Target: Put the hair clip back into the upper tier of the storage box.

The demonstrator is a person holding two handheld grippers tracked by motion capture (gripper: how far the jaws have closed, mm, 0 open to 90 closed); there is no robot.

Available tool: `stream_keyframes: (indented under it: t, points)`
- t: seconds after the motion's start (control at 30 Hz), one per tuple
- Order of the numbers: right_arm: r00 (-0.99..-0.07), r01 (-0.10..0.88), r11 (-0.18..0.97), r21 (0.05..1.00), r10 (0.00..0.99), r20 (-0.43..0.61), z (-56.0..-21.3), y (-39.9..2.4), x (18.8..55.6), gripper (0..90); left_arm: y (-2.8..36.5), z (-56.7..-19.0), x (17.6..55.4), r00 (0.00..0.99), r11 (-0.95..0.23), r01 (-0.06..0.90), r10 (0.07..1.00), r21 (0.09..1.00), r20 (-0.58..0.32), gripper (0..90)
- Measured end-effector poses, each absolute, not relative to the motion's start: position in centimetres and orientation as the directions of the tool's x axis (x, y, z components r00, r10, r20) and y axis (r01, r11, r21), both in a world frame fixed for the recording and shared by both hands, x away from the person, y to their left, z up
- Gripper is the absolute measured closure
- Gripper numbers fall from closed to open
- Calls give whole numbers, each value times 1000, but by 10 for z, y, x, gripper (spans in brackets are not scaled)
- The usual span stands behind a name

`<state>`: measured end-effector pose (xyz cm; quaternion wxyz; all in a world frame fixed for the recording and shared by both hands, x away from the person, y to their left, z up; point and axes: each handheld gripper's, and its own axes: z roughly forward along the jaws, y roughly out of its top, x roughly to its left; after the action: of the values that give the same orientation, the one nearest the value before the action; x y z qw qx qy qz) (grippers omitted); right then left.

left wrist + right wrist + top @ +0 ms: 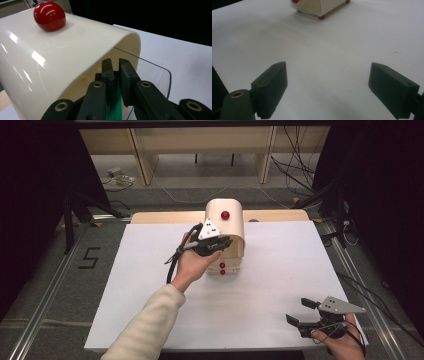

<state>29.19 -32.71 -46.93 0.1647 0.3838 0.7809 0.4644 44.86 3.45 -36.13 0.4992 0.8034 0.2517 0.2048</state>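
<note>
Mid-surface, left tongs (115,72) pinch a green piece (113,110) at the cream bread box's (227,227) open front; ease it straight in. Right tongs (306,312) wide, idle near the edge.

My left gripper (226,240) is black, with a grey three-cornered plate on top and a black cable trailing behind it. A cream knitted sleeve (150,325) covers that forearm. Brass-coloured rivets sit in the linkage just behind its pads. My right gripper (298,311) carries the same grey plate, black jaws and cable.
</note>
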Motion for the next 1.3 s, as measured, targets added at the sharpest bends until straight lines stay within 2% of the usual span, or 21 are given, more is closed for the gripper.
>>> stream_keyframes:
  t: [0.17,0.37,0.47,0.5,0.87,1.0,1.3]
  points:
    - [-651,446,274,852,753,99,-469,-327,292,165,34,-362,449,788,-381,205,611,902,79,814]
    - [-652,441,275,854,752,95,-469,-328,292,164,35,-359,445,785,-377,229,616,897,58,746]
    - [-651,442,272,855,752,97,-469,-328,292,164,38,-353,440,784,-369,240,620,898,45,685]
    - [-650,445,272,853,754,99,-469,-328,292,164,39,-350,438,784,-371,240,619,897,47,628]
    - [-651,441,273,855,753,95,-469,-328,292,165,61,-343,413,796,-322,248,606,914,-3,472]
    - [-651,444,273,854,753,97,-469,-327,292,164,74,-345,399,802,-308,202,597,930,24,448]
    - [-653,444,275,853,751,97,-469,-327,292,165,104,-370,366,823,-303,185,567,935,21,400]
